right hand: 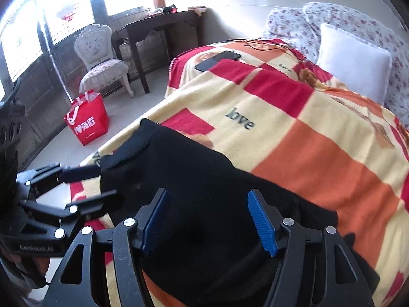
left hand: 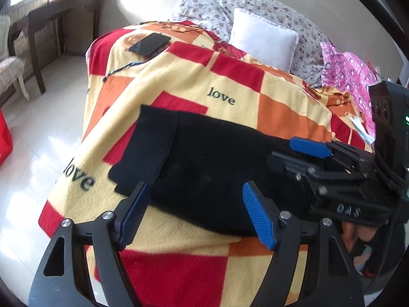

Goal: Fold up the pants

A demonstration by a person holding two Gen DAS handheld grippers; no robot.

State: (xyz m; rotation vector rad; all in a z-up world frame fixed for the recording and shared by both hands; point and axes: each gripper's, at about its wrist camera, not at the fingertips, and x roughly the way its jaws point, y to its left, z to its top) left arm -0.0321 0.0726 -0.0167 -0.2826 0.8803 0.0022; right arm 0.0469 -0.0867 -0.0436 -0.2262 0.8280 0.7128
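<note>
Two sets of jaws are hanging spread wide over the black pants [left hand: 204, 158], and neither is pinching anything. My left gripper [left hand: 196, 212] is hovering above the near edge of the pants, its blue pads [left hand: 258, 217] well apart with only cloth showing between them. My right gripper [right hand: 208, 221] is likewise gaping over the dark fabric, gripping nothing; whether its pads are brushing the cloth I cannot tell. The pants are lying partly folded on the checked "love" blanket [left hand: 230, 81] covering the bed, close to its near edge. A white pillow [left hand: 263, 41] and a dark phone [left hand: 150, 43] are resting farther up the blanket.
</note>
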